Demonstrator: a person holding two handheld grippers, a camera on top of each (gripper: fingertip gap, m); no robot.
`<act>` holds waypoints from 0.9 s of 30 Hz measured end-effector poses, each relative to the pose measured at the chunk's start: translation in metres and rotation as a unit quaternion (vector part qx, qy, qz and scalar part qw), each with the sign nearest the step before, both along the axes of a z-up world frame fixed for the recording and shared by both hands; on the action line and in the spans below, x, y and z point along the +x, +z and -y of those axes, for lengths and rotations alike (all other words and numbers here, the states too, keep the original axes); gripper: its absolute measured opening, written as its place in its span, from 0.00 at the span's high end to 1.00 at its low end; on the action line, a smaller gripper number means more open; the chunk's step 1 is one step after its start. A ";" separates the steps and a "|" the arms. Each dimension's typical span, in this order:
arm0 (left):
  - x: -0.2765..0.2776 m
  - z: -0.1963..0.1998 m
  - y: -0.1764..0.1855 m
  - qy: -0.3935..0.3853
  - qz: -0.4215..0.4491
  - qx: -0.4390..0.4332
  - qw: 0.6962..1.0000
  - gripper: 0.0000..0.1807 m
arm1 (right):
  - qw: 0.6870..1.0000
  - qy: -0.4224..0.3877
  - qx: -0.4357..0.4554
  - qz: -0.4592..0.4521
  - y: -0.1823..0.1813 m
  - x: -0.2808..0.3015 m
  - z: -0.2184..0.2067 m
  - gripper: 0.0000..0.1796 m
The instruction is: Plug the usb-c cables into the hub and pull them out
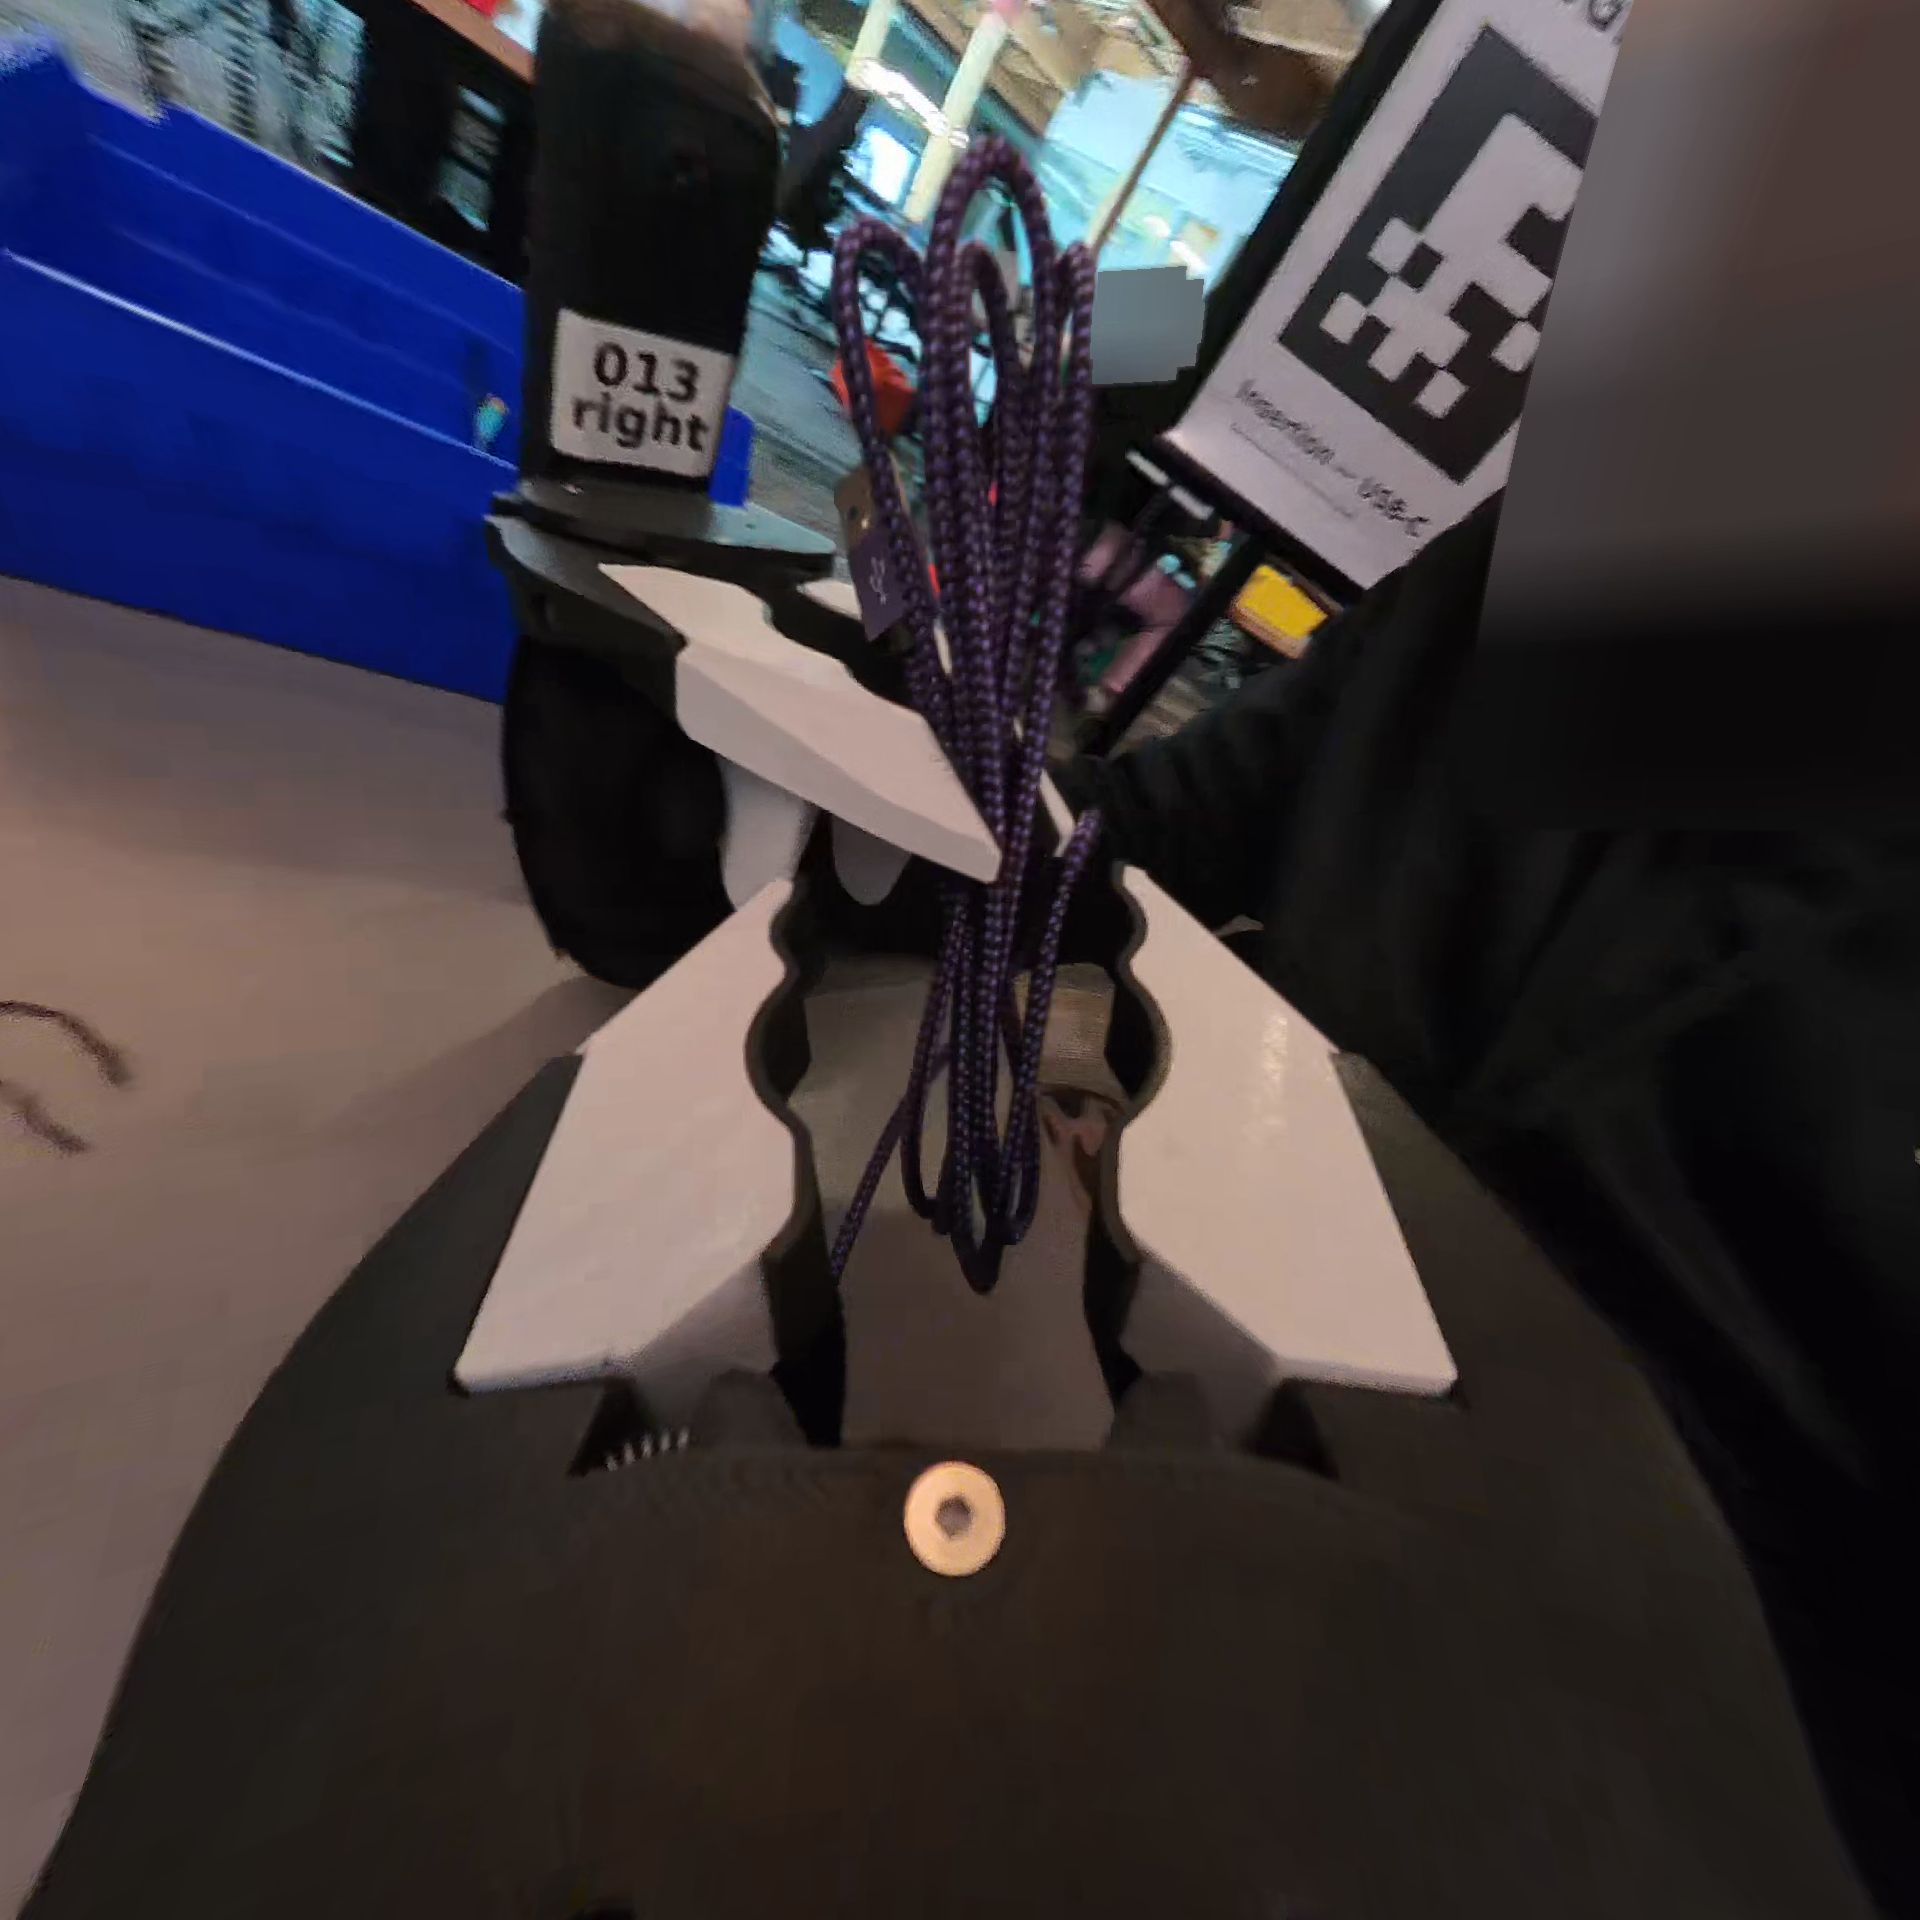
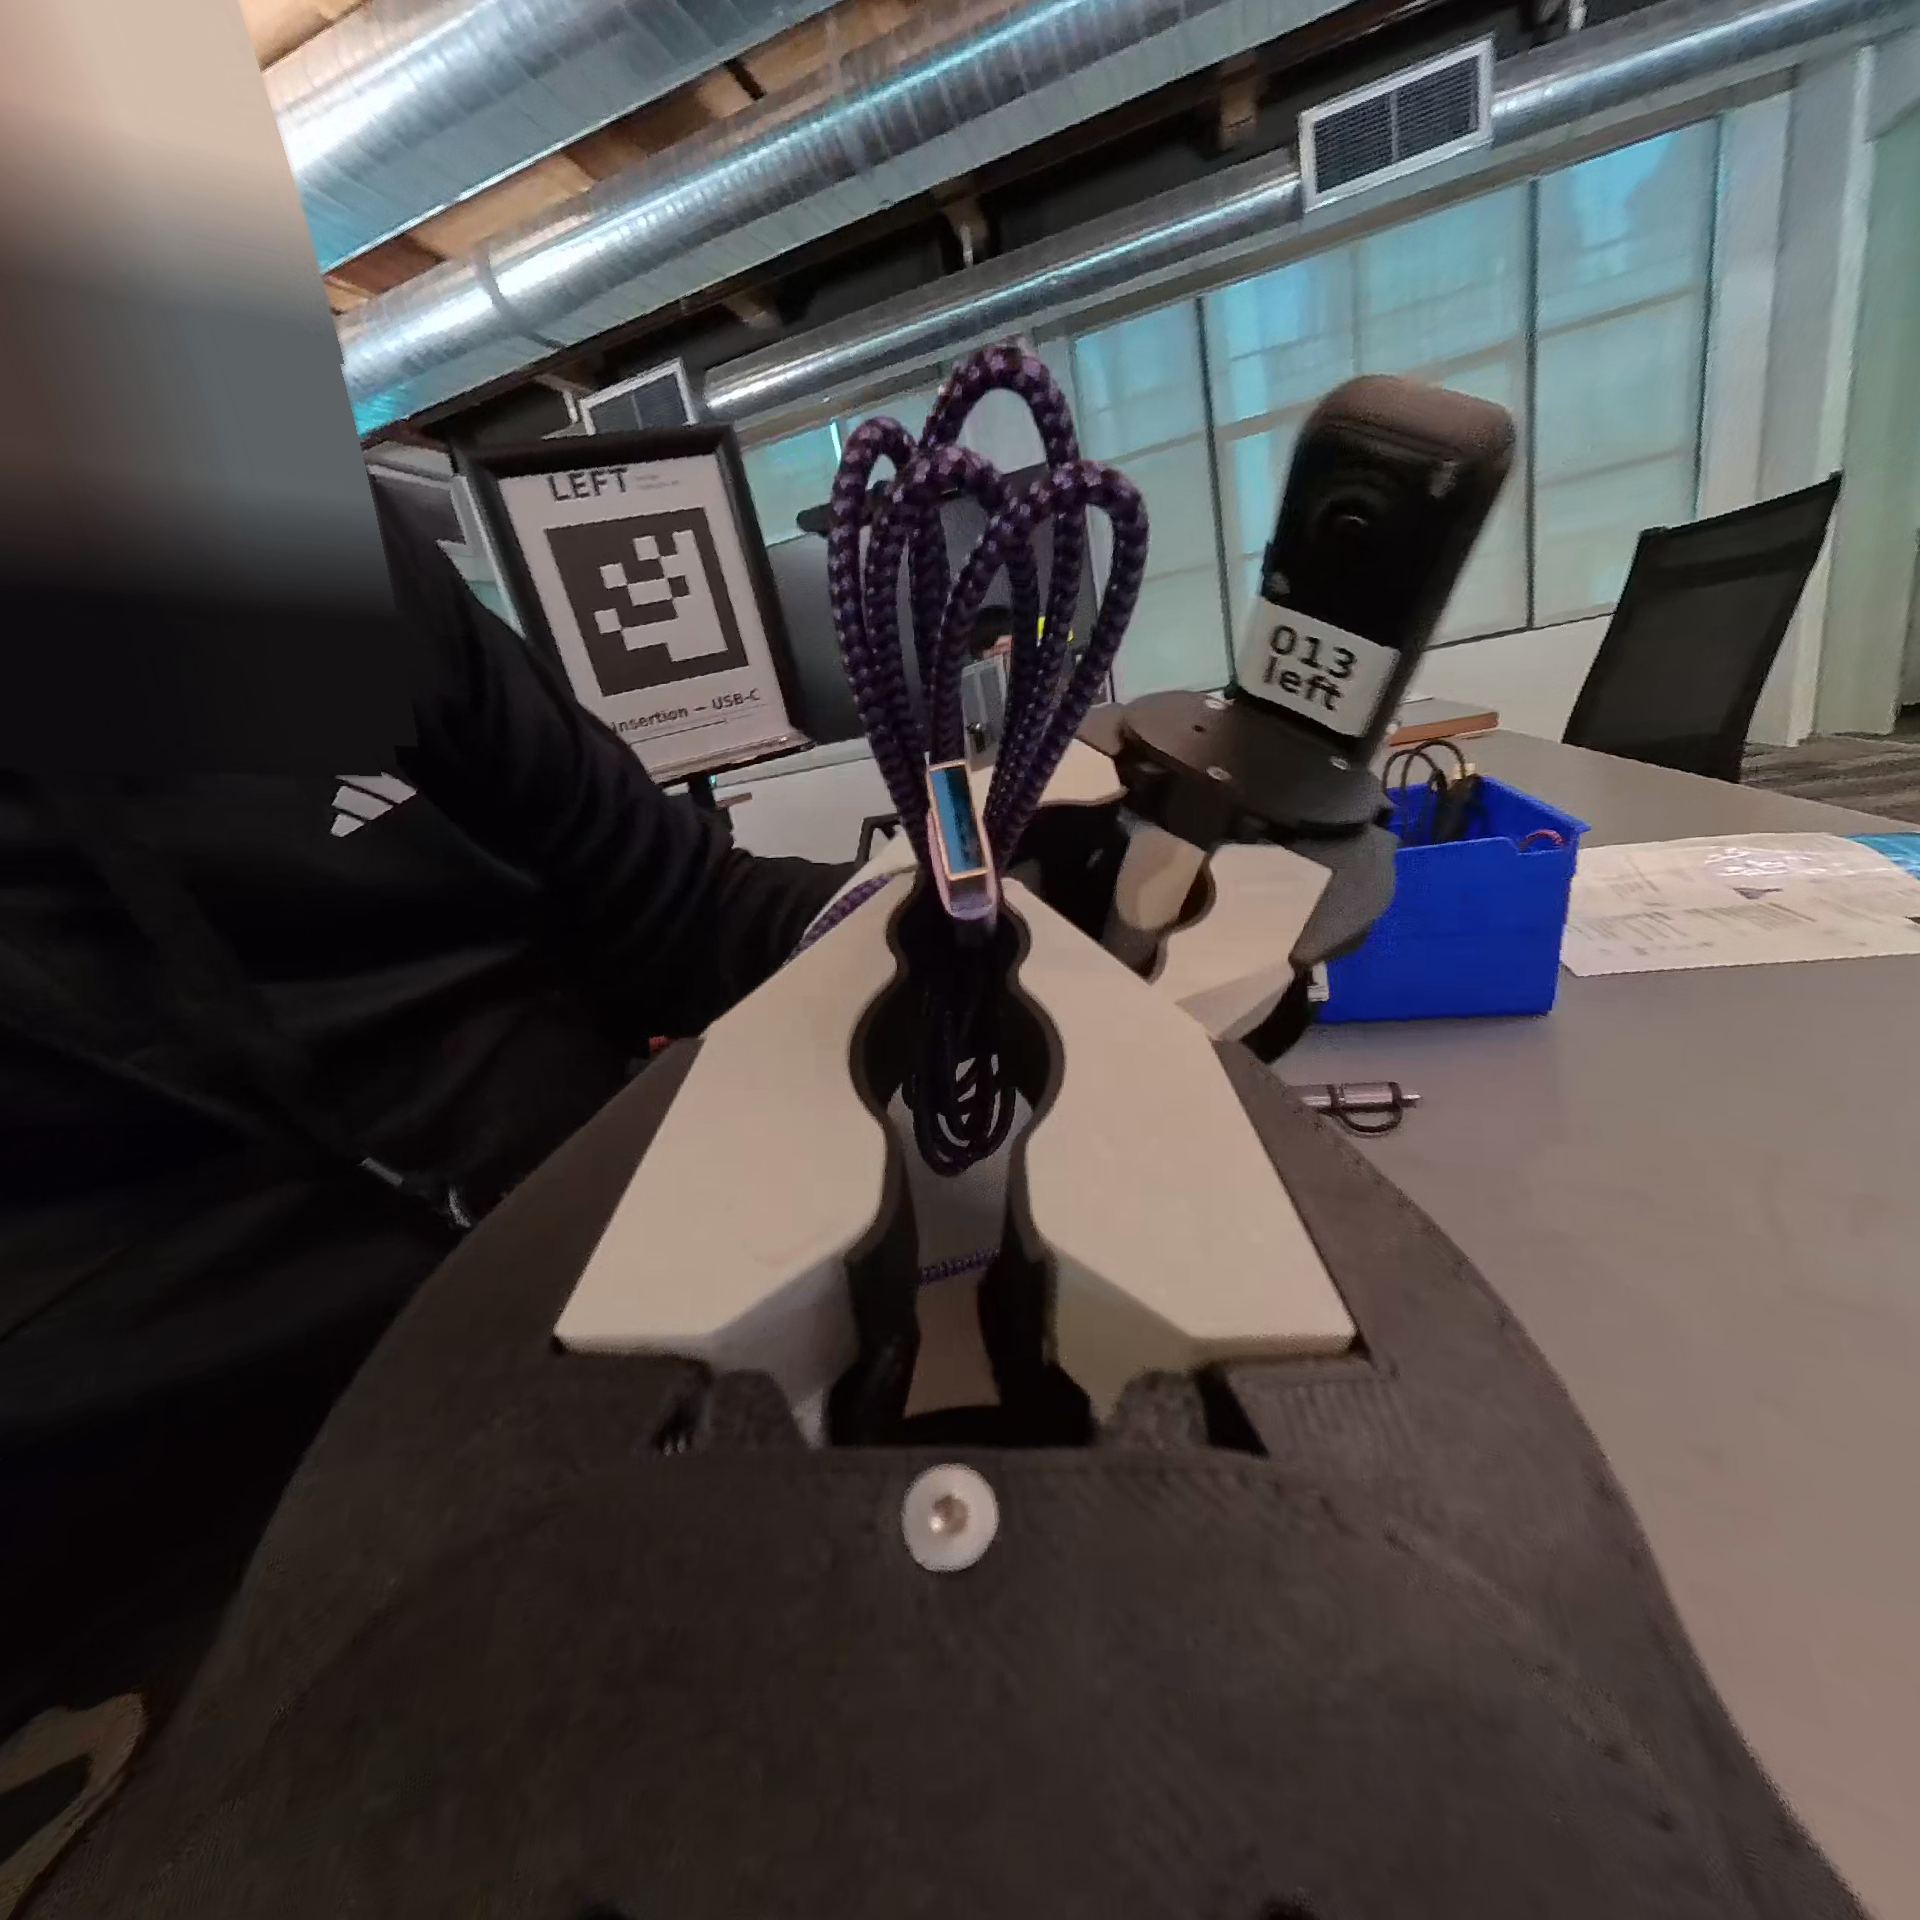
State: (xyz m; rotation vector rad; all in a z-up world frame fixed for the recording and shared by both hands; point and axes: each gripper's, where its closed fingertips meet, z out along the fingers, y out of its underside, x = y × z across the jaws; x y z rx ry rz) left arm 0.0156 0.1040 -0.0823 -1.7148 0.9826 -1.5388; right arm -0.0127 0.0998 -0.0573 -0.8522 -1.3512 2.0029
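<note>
A purple braided USB cable point(image 2: 977, 582) is coiled into a bundle of loops. My right gripper point(image 2: 956, 914) is shut on the bundle's middle, so the loops stand above its fingertips. A plug with a blue insert point(image 2: 956, 831) sticks up at the tips. In the left wrist view the same bundle point(image 1: 987, 623) hangs between the wide-apart fingers of my left gripper point(image 1: 951, 894), which is open. The right gripper point(image 1: 1023, 842) pinches the bundle just beyond those fingers. The left gripper point(image 2: 1236, 935) also shows open in the right wrist view. No hub is in view.
The grey table point(image 2: 1558, 1299) holds a blue bin point(image 2: 1455, 925) with dark cables, papers point(image 2: 1745, 904) and a small silver metal piece point(image 2: 1361, 1096). More blue bins point(image 1: 208, 416) stand at the left. A framed marker sign point(image 2: 655, 603) and a person's black sleeve point(image 2: 468, 883) are close. The tips of both grippers are at nearly the same place.
</note>
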 end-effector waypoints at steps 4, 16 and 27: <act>-0.009 -0.004 -0.006 0.031 -0.056 0.011 0.998 0.66 | 1.000 -0.010 -0.006 0.000 0.000 -0.001 -0.005 0.96; -0.018 -0.013 -0.002 0.126 -0.093 0.091 0.983 0.93 | 0.999 -0.040 -0.014 0.004 0.000 -0.001 -0.017 0.97; -0.036 -0.014 0.023 0.173 -0.031 0.142 0.974 1.00 | 0.998 -0.056 -0.024 -0.010 0.007 0.005 -0.026 0.98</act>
